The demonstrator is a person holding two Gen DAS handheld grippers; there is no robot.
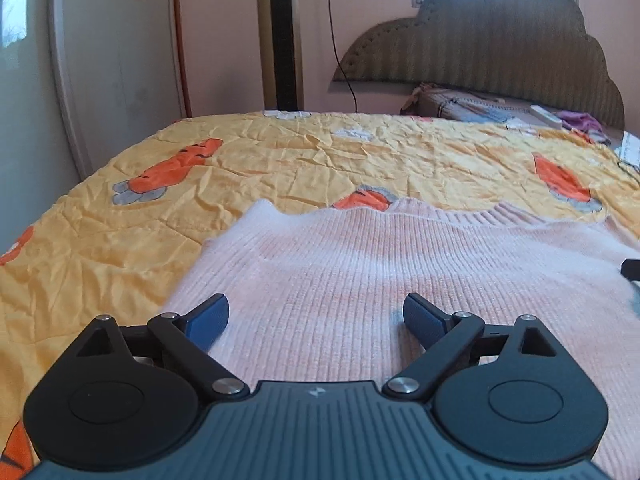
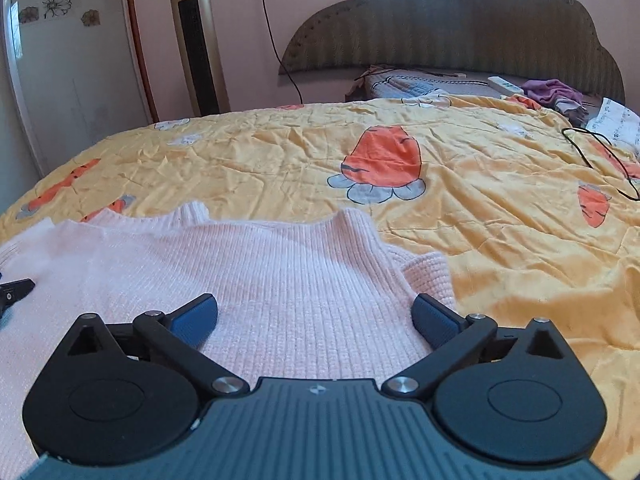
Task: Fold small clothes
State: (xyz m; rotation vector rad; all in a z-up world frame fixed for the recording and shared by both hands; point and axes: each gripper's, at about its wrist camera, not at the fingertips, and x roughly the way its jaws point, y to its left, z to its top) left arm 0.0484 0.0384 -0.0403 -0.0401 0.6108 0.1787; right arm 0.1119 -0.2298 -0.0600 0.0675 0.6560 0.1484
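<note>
Both pairs of jaws stand spread wide and grip nothing. Beneath the left gripper the pink knitted sweater lies flat, its ribbing showing between the blue pads, which hang above the knit. Beneath the right gripper the same sweater fills the gap, its right edge bunched just beside the right pad. It rests on the near part of a bed covered by a crumpled yellow quilt printed with orange carrots. Behind stand a scalloped grey headboard, pink walls, a gold tower fan and a white power strip.
</note>
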